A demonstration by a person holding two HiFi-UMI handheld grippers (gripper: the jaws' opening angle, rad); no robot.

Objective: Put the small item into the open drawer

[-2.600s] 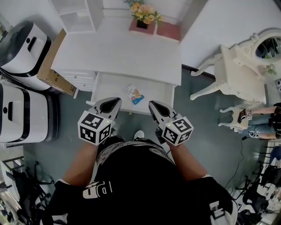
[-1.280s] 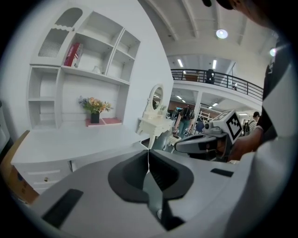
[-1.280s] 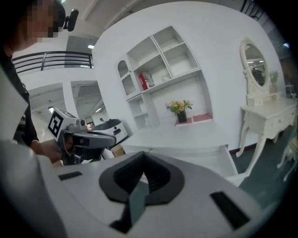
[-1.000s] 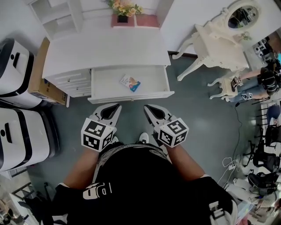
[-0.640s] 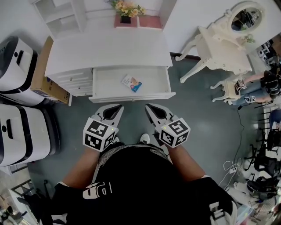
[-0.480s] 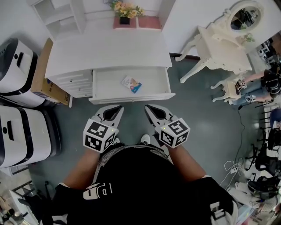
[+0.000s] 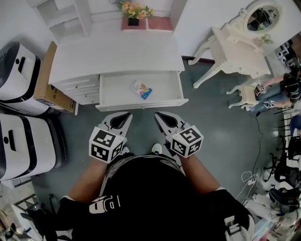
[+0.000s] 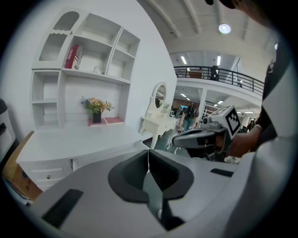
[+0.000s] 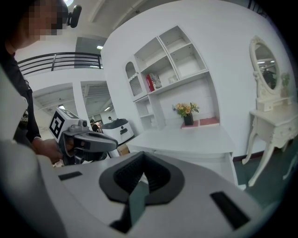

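Note:
The small item (image 7: pixel 141 89), a flat printed packet, lies inside the open drawer (image 7: pixel 117 89) of the white desk (image 7: pixel 115 52). Both grippers hover side by side over the floor in front of the drawer, a short way back from its front edge. My left gripper (image 7: pixel 123 115) is shut with nothing between its jaws, and its closed tips (image 8: pixel 148 153) point at the desk. My right gripper (image 7: pixel 159 114) is also shut and holds nothing; its closed tips (image 9: pixel 142 160) point the same way. Each gripper shows in the other's view, the right gripper (image 8: pixel 205 137) and the left gripper (image 9: pixel 86 139).
A cardboard box (image 7: pixel 47 80) and two white machines (image 7: pixel 21 136) stand left of the desk. A flower pot (image 7: pixel 134 12) and a shelf unit (image 7: pixel 70 19) sit at the desk's back. A white vanity table (image 7: pixel 244 44) and a seated person (image 7: pixel 282 89) are at the right.
Earlier the grippers were over the drawer's front edge; now they are further back from it, over the floor. Over the last second almost nothing has moved. Both stay shut.

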